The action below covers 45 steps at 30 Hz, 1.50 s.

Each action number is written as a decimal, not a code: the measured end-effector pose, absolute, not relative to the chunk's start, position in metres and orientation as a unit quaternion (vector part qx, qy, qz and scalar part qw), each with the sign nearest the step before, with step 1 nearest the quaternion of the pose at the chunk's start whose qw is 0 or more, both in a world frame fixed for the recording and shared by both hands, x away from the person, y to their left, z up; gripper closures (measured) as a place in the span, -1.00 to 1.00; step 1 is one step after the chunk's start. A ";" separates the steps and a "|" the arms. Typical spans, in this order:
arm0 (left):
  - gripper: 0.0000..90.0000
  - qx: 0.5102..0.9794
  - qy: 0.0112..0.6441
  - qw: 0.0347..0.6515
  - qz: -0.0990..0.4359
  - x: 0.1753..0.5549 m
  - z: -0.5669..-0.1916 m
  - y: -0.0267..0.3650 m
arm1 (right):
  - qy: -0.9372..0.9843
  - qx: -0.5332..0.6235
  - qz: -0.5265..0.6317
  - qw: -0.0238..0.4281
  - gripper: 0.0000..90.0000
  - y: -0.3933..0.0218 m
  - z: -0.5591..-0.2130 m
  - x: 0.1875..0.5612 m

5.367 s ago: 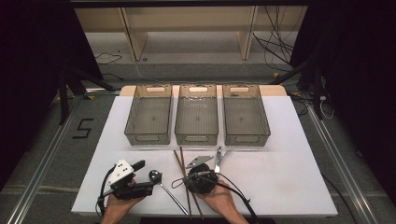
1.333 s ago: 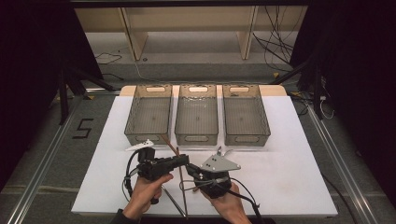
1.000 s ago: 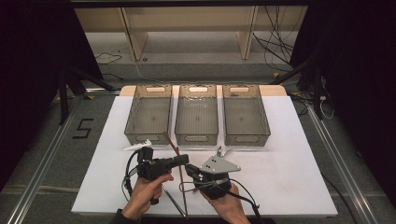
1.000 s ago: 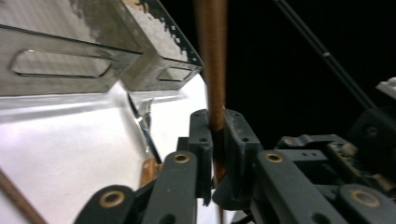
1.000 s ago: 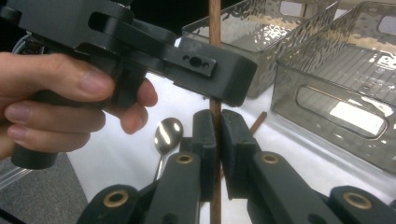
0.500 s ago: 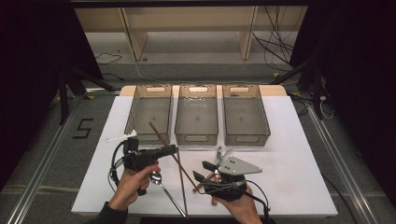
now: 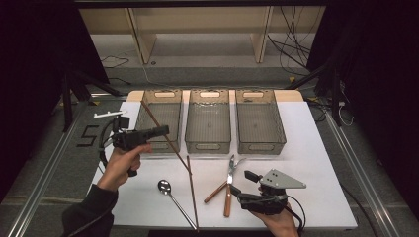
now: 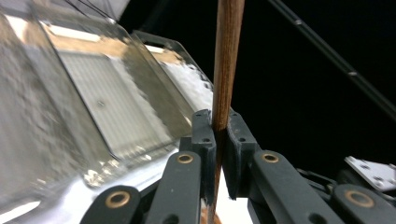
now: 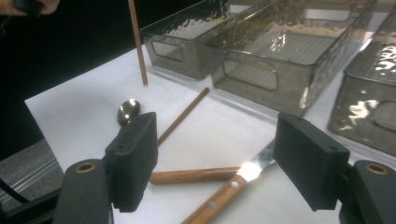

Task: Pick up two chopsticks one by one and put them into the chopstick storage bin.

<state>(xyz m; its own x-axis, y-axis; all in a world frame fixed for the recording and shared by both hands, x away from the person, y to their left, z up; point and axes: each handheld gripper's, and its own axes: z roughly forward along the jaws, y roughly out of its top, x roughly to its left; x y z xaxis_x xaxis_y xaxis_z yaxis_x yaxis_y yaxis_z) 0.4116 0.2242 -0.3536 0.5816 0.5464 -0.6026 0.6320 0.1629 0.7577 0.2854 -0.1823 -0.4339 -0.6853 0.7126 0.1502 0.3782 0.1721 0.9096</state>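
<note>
Lifted clear of the table, the chopstick [image 7: 157, 124] slants over the left bin [image 7: 159, 118], clenched in the left gripper [image 7: 163, 130], while the right gripper [image 7: 238, 183] has just sprung open, empty

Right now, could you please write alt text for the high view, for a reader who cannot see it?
The left gripper holds a wooden chopstick slanted above the leftmost of three clear bins on a white table. The right gripper is open near the table's front edge, beside a second chopstick, a spoon and wooden-handled utensils.
</note>
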 end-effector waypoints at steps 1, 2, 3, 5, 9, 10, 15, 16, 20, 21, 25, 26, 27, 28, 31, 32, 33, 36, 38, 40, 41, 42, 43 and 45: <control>0.87 0.647 0.458 0.609 -0.029 0.416 -0.349 0.227 | 0.748 0.365 0.530 0.161 -0.34 -0.184 -0.434 0.285; 0.87 0.648 0.459 0.607 -0.024 0.420 -0.346 0.229 | 0.748 0.366 0.528 0.164 -0.35 -0.186 -0.435 0.285; 0.87 0.648 0.462 0.605 -0.022 0.424 -0.342 0.232 | 0.748 0.366 0.529 0.165 -0.35 -0.188 -0.435 0.285; 0.87 0.650 0.467 0.599 -0.017 0.433 -0.336 0.236 | 0.748 0.368 0.527 0.167 -0.35 -0.190 -0.436 0.284; 0.87 0.653 0.478 0.587 -0.007 0.450 -0.327 0.244 | 0.752 0.372 0.519 0.164 -0.37 -0.192 -0.440 0.284; 0.87 0.652 0.481 0.585 -0.001 0.455 -0.325 0.246 | 0.753 0.372 0.518 0.164 -0.37 -0.192 -0.441 0.284; 0.87 0.644 0.504 0.575 0.019 0.475 -0.323 0.255 | 0.752 0.373 0.517 0.166 -0.37 -0.194 -0.442 0.284; 0.87 0.642 0.510 0.573 0.022 0.479 -0.324 0.256 | 0.751 0.374 0.518 0.165 -0.38 -0.194 -0.442 0.284; 0.87 0.640 0.526 0.559 0.038 0.492 -0.326 0.258 | 0.750 0.377 0.518 0.165 -0.40 -0.195 -0.443 0.284; 0.87 0.639 0.528 0.558 0.040 0.494 -0.327 0.258 | 0.749 0.377 0.518 0.166 -0.42 -0.196 -0.443 0.284; 0.87 0.645 0.538 0.540 0.060 0.503 -0.331 0.255 | 0.745 0.378 0.522 0.173 -0.47 -0.197 -0.443 0.283; 0.87 0.646 0.541 0.535 0.061 0.505 -0.333 0.253 | 0.743 0.379 0.523 0.175 -0.48 -0.198 -0.443 0.283; 0.87 0.645 0.545 0.532 0.061 0.507 -0.336 0.252 | 0.740 0.379 0.526 0.178 -0.49 -0.198 -0.443 0.282; 0.87 0.645 0.548 0.529 0.062 0.510 -0.338 0.251 | 0.740 0.377 0.526 0.181 -0.50 -0.198 -0.443 0.282; 0.87 0.644 0.558 0.519 0.069 0.516 -0.344 0.248 | 0.739 0.375 0.528 0.185 -0.52 -0.198 -0.442 0.280; 0.87 0.642 0.561 0.518 0.069 0.518 -0.346 0.248 | 0.740 0.374 0.528 0.186 -0.53 -0.198 -0.442 0.280; 0.87 0.642 0.563 0.516 0.067 0.519 -0.347 0.247 | 0.740 0.374 0.527 0.187 -0.53 -0.198 -0.442 0.280; 0.87 0.647 0.563 0.510 0.067 0.522 -0.350 0.243 | 0.740 0.375 0.527 0.187 -0.53 -0.198 -0.443 0.280; 0.87 0.650 0.564 0.505 0.068 0.523 -0.352 0.242 | 0.740 0.375 0.526 0.185 -0.53 -0.198 -0.443 0.280; 0.87 0.650 0.567 0.502 0.066 0.525 -0.353 0.240 | 0.742 0.375 0.525 0.184 -0.53 -0.198 -0.444 0.280; 0.87 0.651 0.568 0.500 0.066 0.526 -0.354 0.240 | 0.742 0.375 0.524 0.183 -0.53 -0.197 -0.444 0.280; 0.87 0.651 0.569 0.498 0.066 0.526 -0.355 0.240 | 0.743 0.374 0.524 0.183 -0.52 -0.197 -0.444 0.280; 0.87 0.652 0.570 0.496 0.065 0.527 -0.356 0.239 | 0.743 0.373 0.524 0.184 -0.52 -0.197 -0.444 0.280; 0.87 0.653 0.572 0.493 0.062 0.528 -0.358 0.239 | 0.744 0.373 0.524 0.183 -0.52 -0.197 -0.444 0.280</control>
